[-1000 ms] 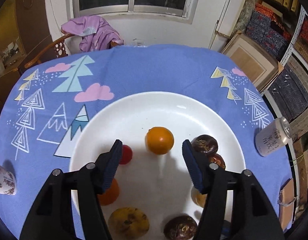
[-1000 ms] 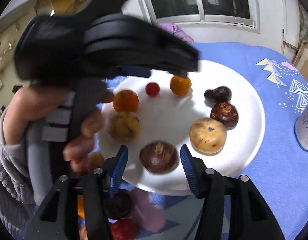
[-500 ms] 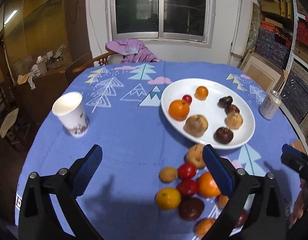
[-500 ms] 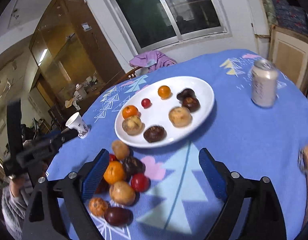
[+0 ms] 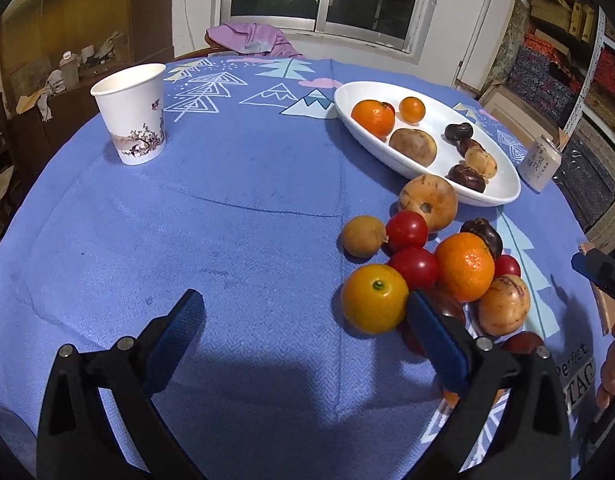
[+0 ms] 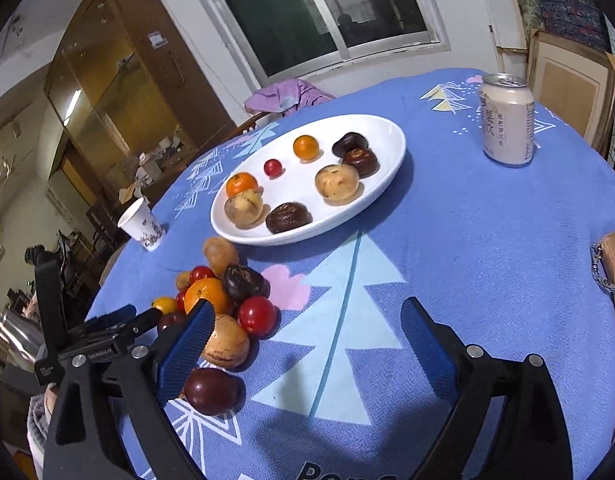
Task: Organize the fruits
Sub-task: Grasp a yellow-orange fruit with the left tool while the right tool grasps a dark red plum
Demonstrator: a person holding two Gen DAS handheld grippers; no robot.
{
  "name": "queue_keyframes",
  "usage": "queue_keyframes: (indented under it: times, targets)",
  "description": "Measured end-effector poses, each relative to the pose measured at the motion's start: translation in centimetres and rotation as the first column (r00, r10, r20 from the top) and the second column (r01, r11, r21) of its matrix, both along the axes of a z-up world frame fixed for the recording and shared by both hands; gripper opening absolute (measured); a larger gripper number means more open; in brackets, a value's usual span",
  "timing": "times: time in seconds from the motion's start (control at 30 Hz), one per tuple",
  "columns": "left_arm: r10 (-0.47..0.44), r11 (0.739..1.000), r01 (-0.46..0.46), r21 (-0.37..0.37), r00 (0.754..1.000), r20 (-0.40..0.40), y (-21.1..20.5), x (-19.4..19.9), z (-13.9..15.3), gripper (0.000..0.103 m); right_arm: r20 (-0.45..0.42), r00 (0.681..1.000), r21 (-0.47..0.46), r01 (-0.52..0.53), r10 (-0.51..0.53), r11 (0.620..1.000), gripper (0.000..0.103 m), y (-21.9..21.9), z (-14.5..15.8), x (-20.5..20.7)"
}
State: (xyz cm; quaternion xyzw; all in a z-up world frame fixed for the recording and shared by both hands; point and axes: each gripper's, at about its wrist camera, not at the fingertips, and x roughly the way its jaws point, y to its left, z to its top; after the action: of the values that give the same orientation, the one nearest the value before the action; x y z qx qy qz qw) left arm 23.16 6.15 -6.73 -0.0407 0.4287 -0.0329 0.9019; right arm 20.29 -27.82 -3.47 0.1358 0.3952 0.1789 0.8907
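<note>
Both grippers have been drawn back from the plate (image 6: 395, 148); the left gripper (image 5: 303, 340) is held wide and empty, while the right gripper (image 6: 307, 344), also empty, is opening, with the loose fruits (image 6: 223, 304) at its ten o'clock.

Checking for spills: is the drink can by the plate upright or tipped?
Upright. The can stands on its base on the tablecloth, top facing up, clear of the plate.

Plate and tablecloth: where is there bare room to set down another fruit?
Free: the plate's near middle, between the cherry tomato and the pale fruit; also the cloth between the paper cup and the loose pile, and before the can. Crowded: the pile and the plate's far-right end.
</note>
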Motion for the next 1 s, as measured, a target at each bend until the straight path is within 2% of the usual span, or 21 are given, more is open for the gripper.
queue_keyframes:
  times: [0.07, 0.2, 0.27, 0.33, 0.4, 0.53, 0.77, 1.0]
  targets:
    - [-0.003, 0.999, 0.002, 0.041, 1.000, 0.020, -0.1, -0.1, 0.4, 0.099, -0.006, 0.999, -0.014, -0.035, 0.035, 0.999, 0.095, 0.8, -0.2, -0.2]
    - [0.108, 0.985, -0.116, 0.124, 0.991, 0.075, 1.6, -0.8, 1.3, 0.099, -0.013, 0.994, -0.050, -0.110, 0.110, 0.993, 0.095, 2.6, -0.5, -0.8]
    - [0.156, 0.978, -0.163, 0.130, 0.986, 0.065, 2.7, -1.0, 1.2, 0.099, -0.015, 0.989, -0.069, -0.147, 0.146, 0.987, 0.095, 3.5, -0.6, -1.2]
    - [0.142, 0.988, -0.145, 0.058, 0.989, 0.051, 3.3, -1.3, 1.2, 0.099, -0.008, 0.984, -0.089, -0.179, 0.179, 0.980, 0.095, 4.2, -0.7, -1.7]
    - [0.106, 0.994, -0.107, 0.028, 0.993, 0.050, 3.0, -1.6, 1.2, 0.099, 0.013, 0.977, -0.126, -0.208, 0.211, 0.970, 0.095, 5.1, -0.6, -2.3]
    - [0.074, 0.987, -0.079, 0.138, 0.996, 0.045, 1.3, -1.3, 0.4, 0.099, 0.027, 0.969, -0.196, -0.237, 0.246, 0.952, 0.093, 6.4, -1.0, -3.0]
    - [0.047, 0.988, -0.051, 0.145, 0.998, 0.031, 0.6, -1.1, -0.1, 0.099, 0.017, 0.955, -0.230, -0.284, 0.296, 0.931, 0.076, 7.9, -1.6, -3.9]
    - [-0.026, 0.993, 0.021, 0.119, 0.999, 0.039, -0.5, -1.1, -0.1, 0.099, -0.048, 0.944, -0.191, -0.328, 0.325, 0.925, 0.053, 8.2, -2.4, -3.6]
